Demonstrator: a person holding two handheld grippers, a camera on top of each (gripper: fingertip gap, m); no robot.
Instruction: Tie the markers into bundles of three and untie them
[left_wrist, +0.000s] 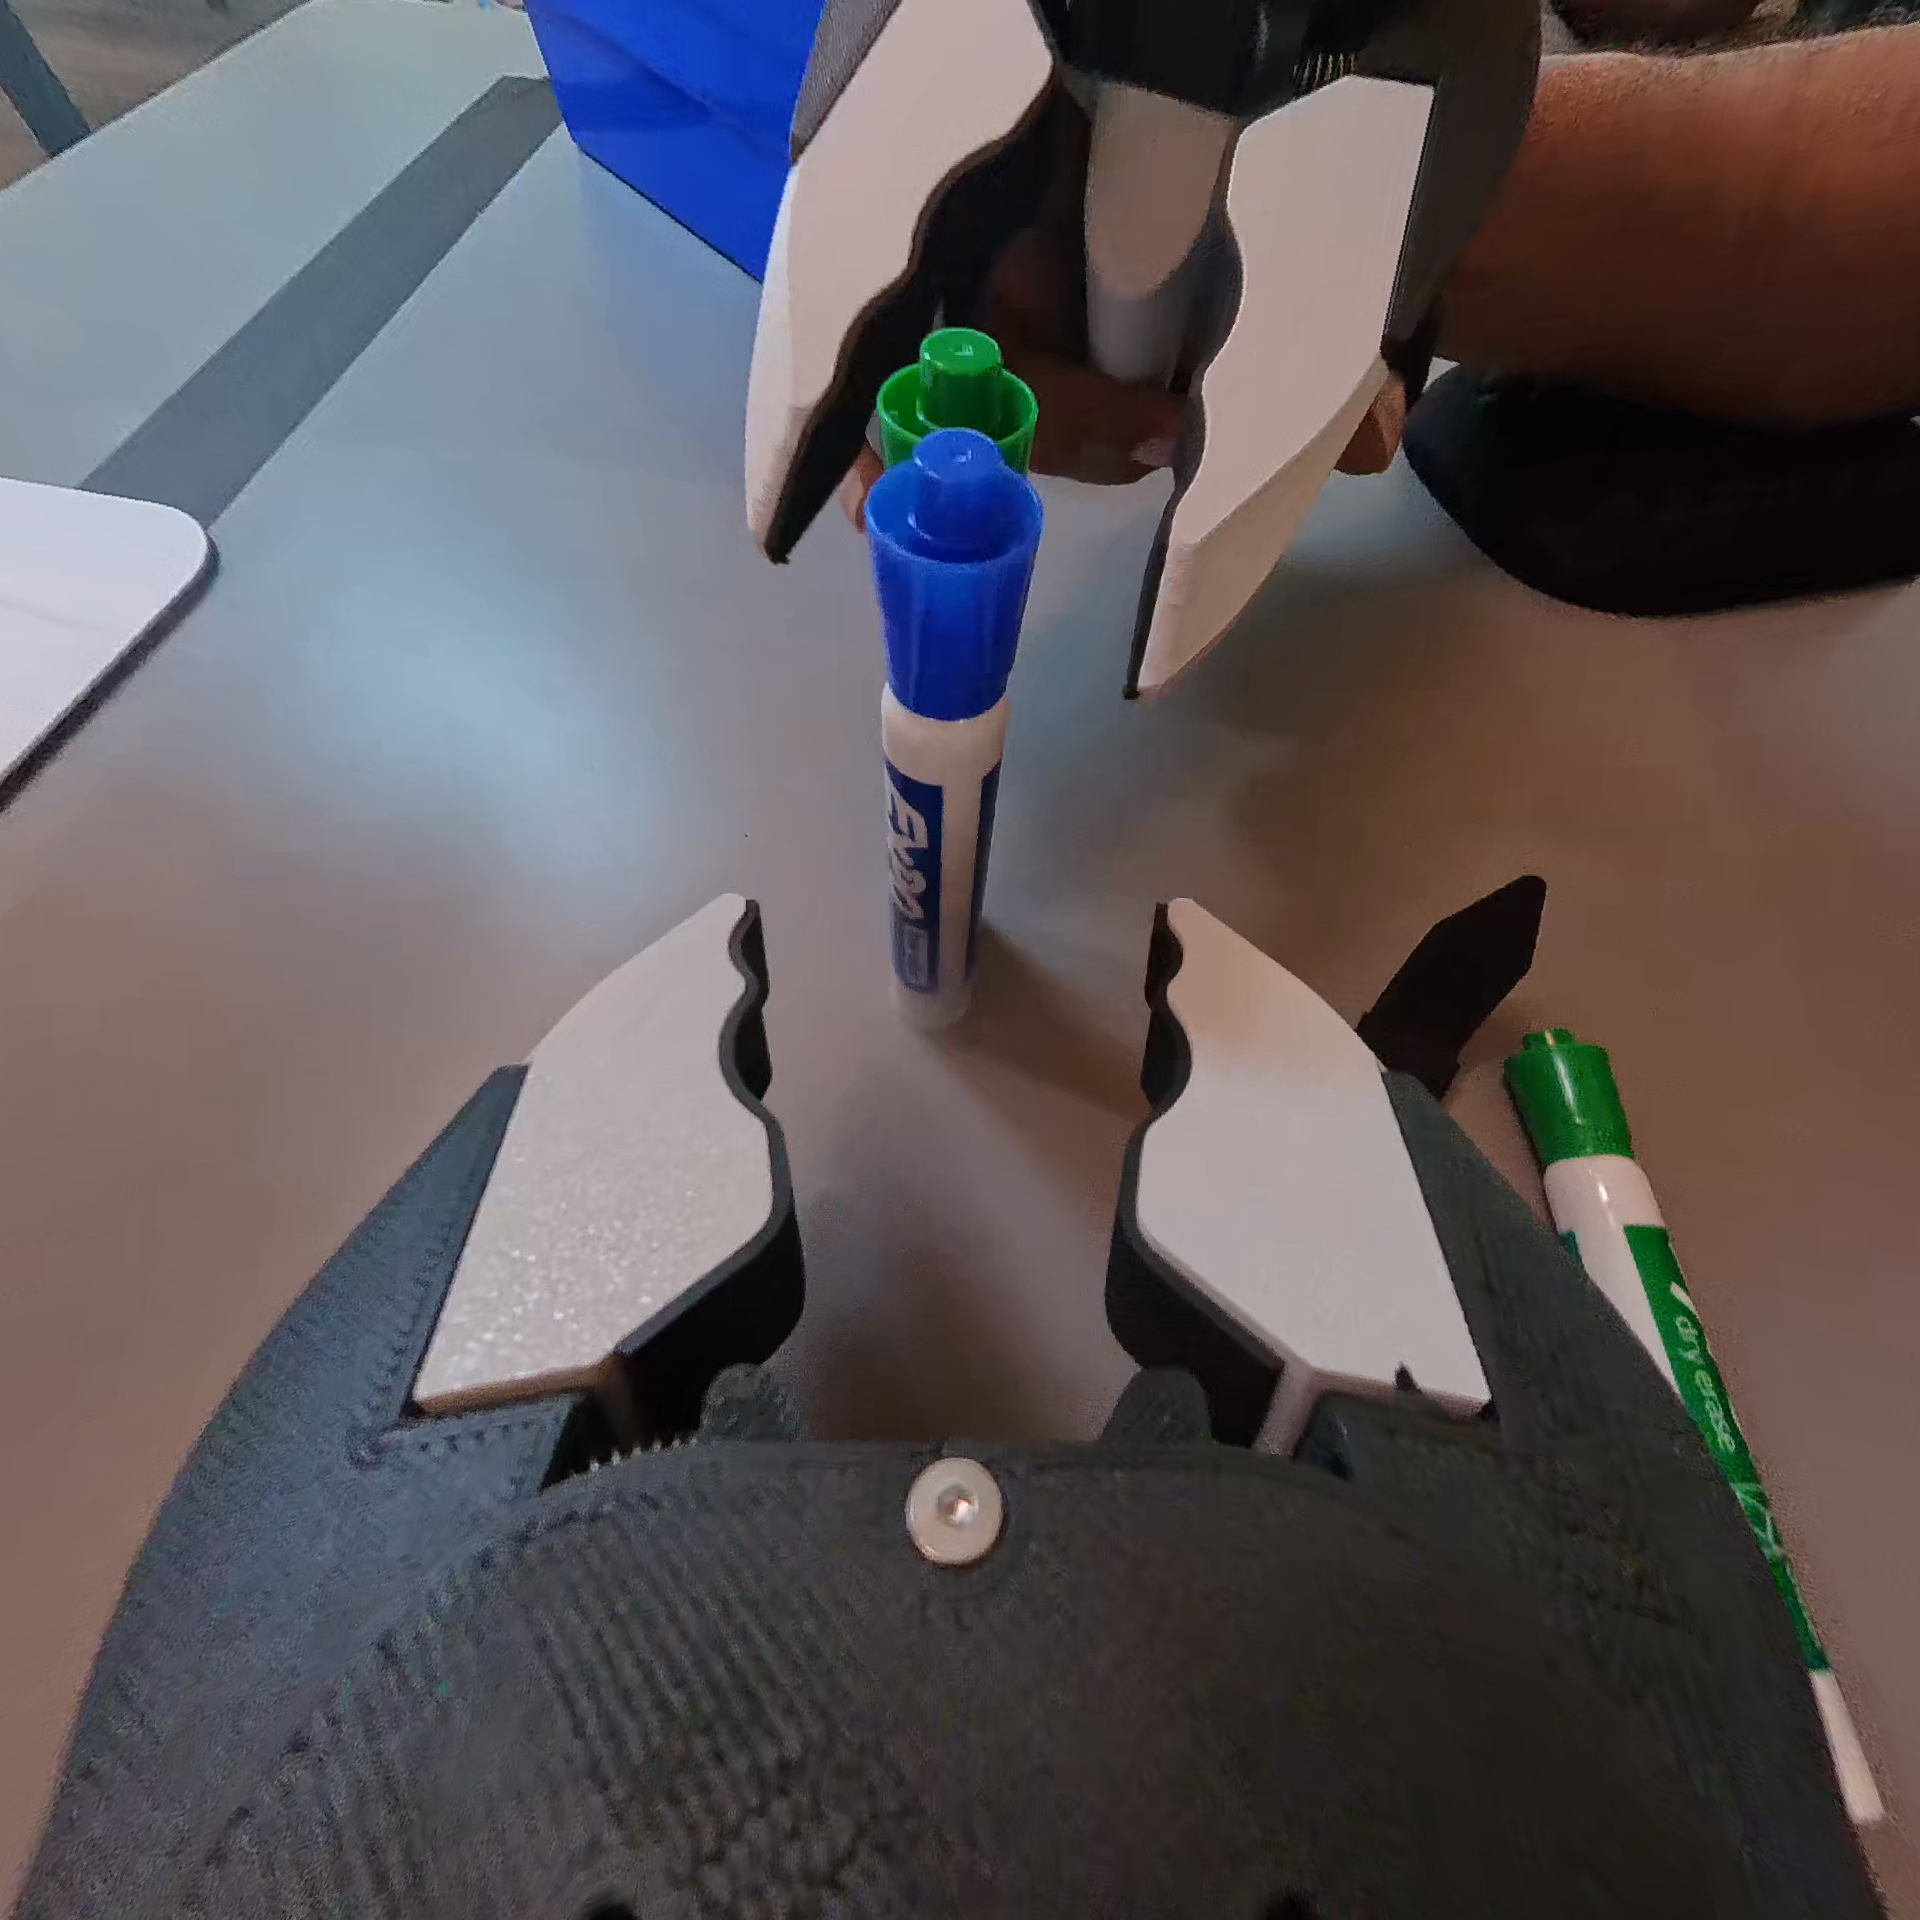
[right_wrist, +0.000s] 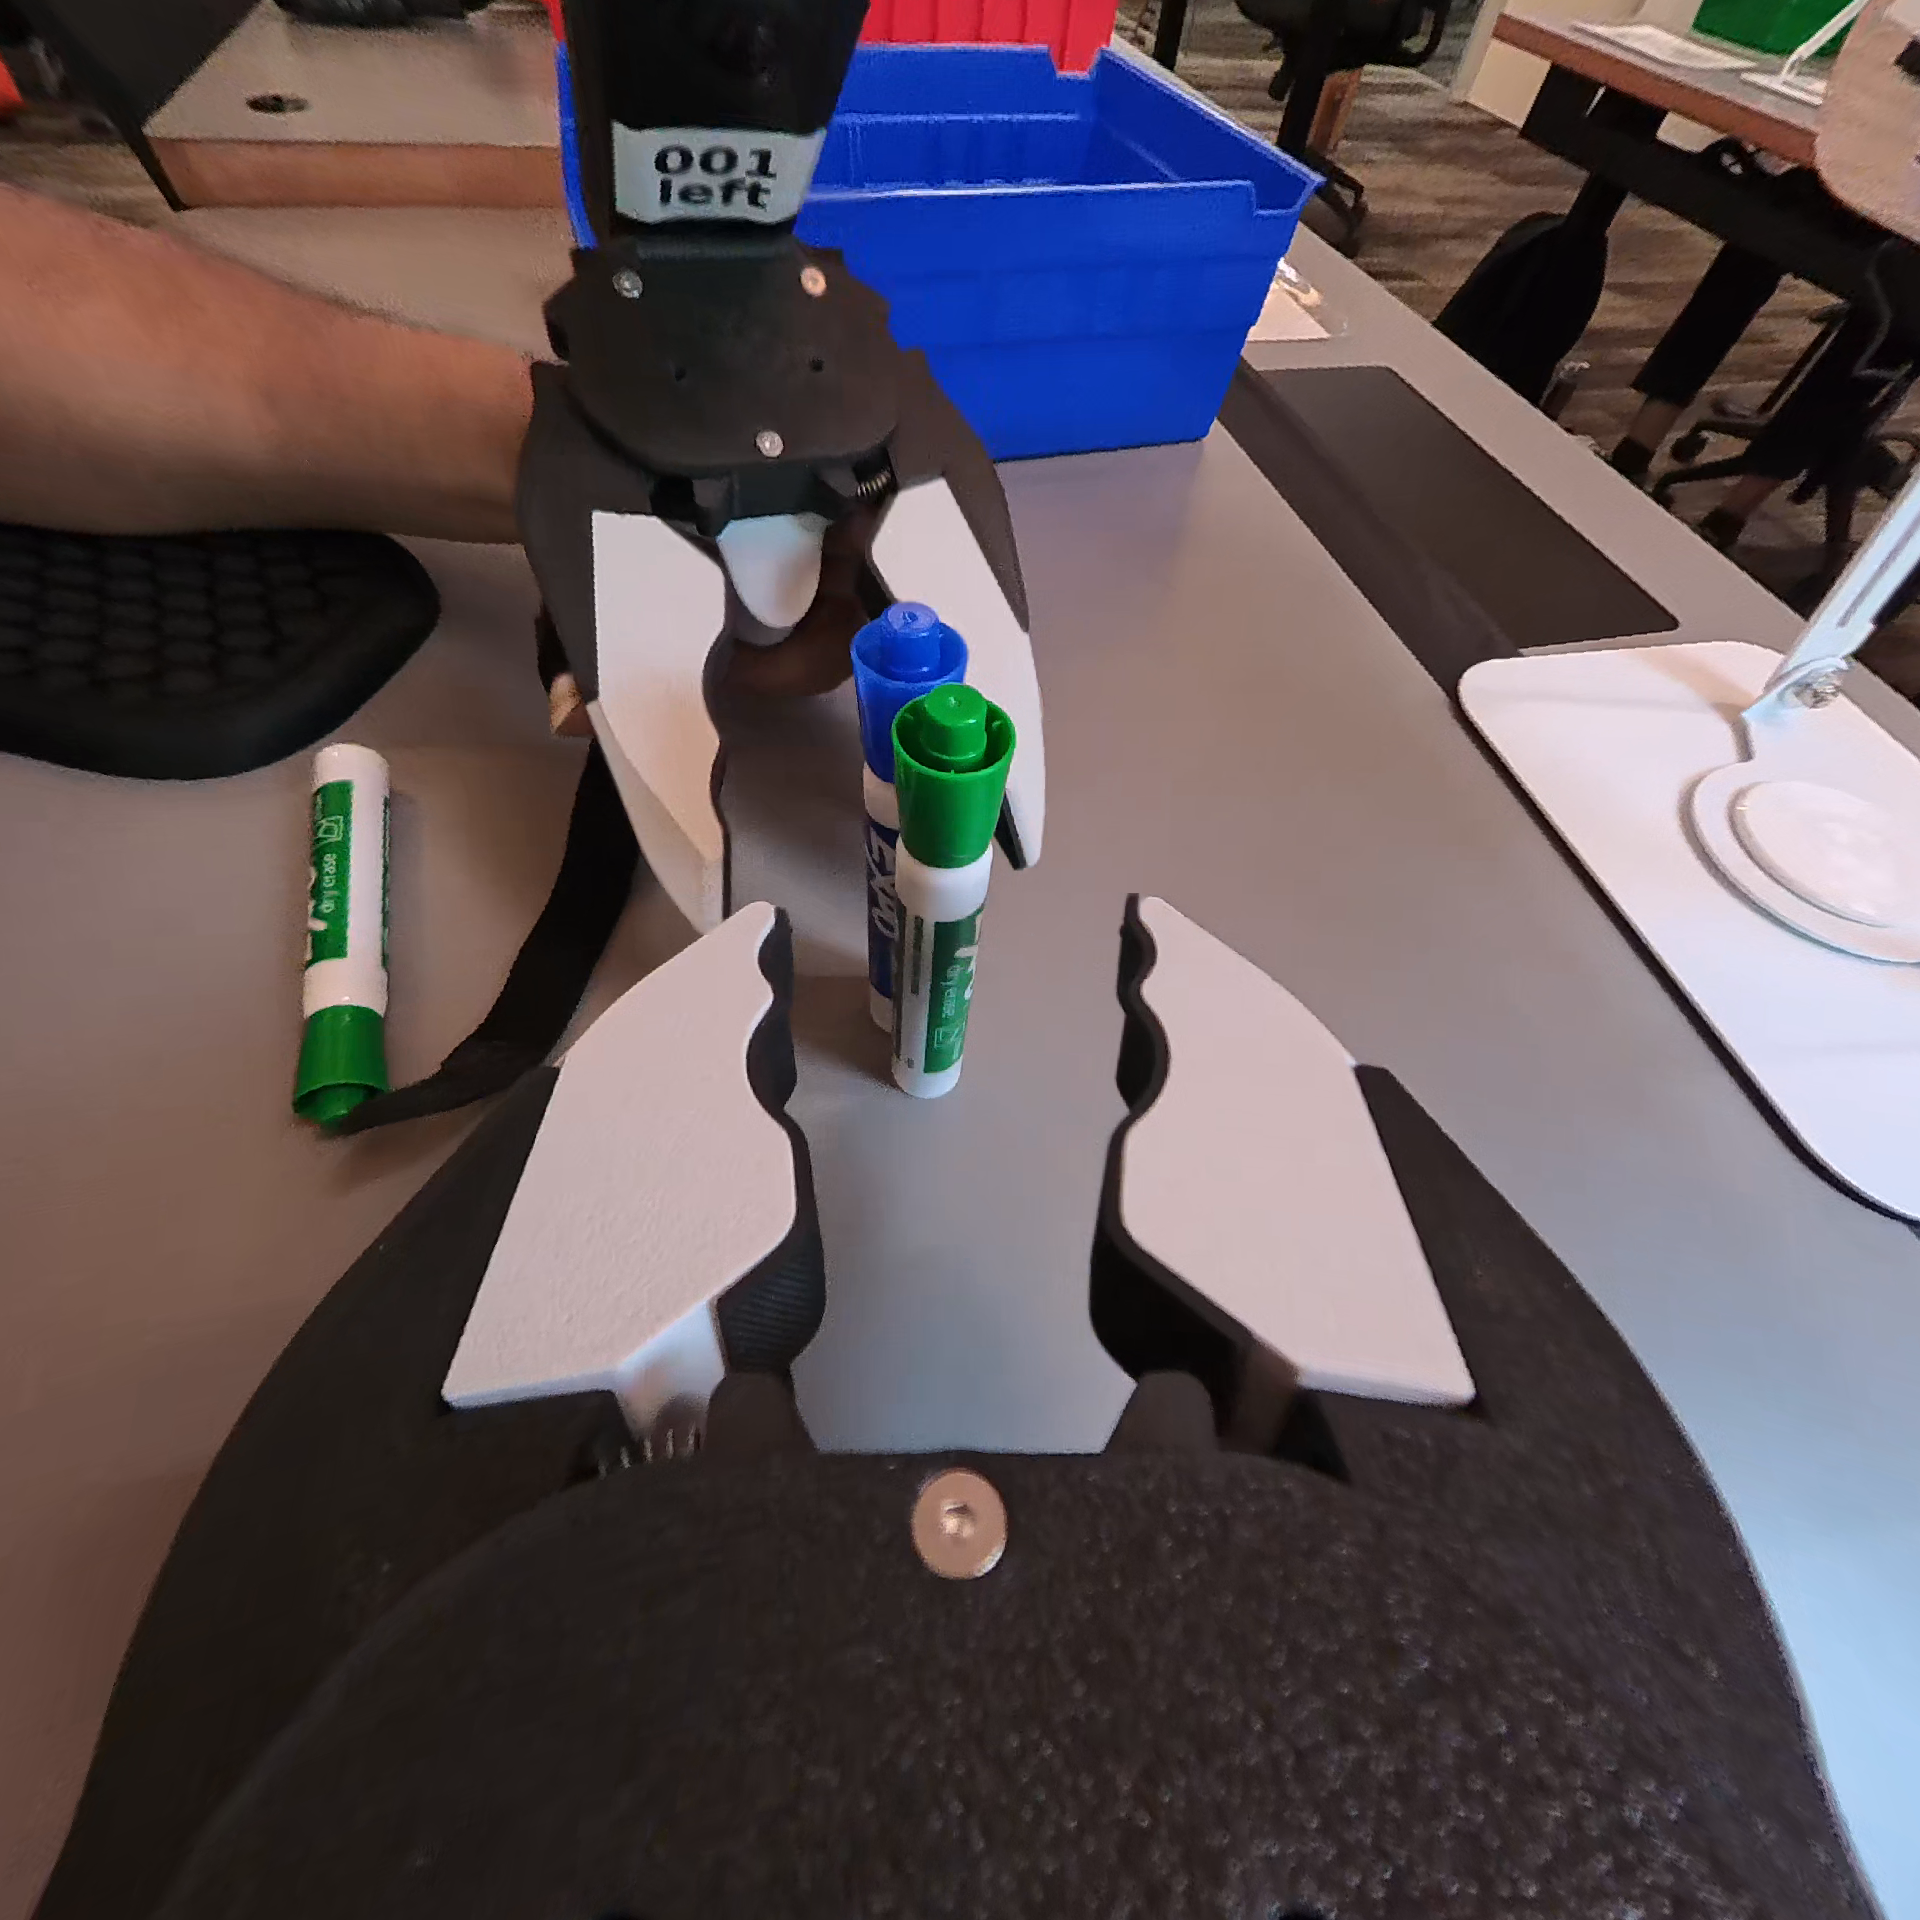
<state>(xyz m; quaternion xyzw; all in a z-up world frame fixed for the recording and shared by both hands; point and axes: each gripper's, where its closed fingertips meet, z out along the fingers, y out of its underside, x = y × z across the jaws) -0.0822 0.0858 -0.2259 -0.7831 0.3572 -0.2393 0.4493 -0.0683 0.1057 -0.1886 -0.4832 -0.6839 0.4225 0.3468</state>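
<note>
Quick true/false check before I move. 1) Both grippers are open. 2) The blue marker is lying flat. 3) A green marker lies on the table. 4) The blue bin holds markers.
1) True: left gripper and right gripper are open and hold nothing.
2) False: the blue marker stands upright beside an upright green marker.
3) True: a second green marker lies flat on the table.
4) False: the visible inside of the blue bin looks empty.
</note>
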